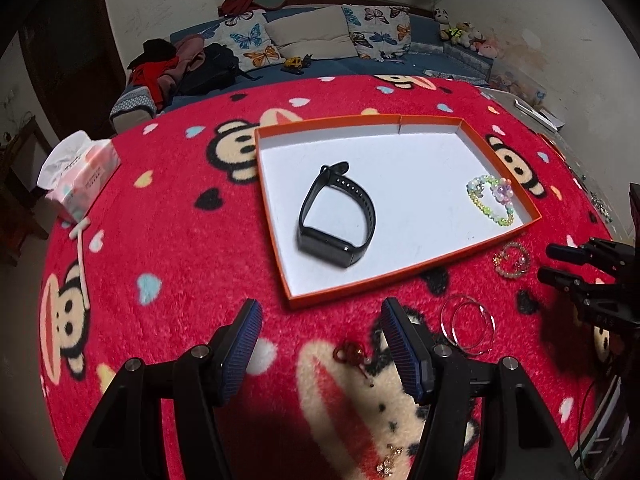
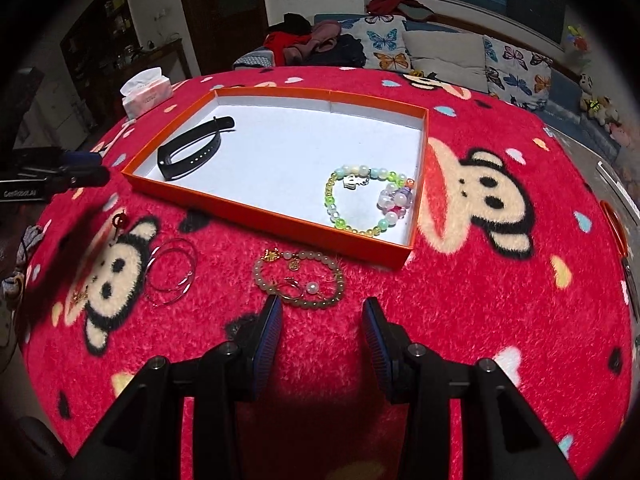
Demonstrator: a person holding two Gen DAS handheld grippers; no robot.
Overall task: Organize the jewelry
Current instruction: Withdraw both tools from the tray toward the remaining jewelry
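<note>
A bench (image 2: 500,300) draped in a red monkey-print fleece carries everything. On it lies a shallow orange-rimmed tray (image 2: 256,220) with a white floor, evidently the collecting place for the jewelry. Inside it, a black smart band (image 1: 338,216) rests toward the left claw's side, and a pastel bead bracelet (image 2: 360,200) is tucked against the far-right wall, well apart from the band (space is thereby left between them). Outside the tray, a pale bead bracelet with gold charms (image 2: 300,280) lies just ahead of the right claw (image 2: 322,336), whose jaws are spread and empty, presumably lined up to collect it. Thin silver hoops (image 1: 468,324) sit just right of the left claw (image 1: 320,344), also released, with a small red charm (image 1: 352,354) between its fingers.
</note>
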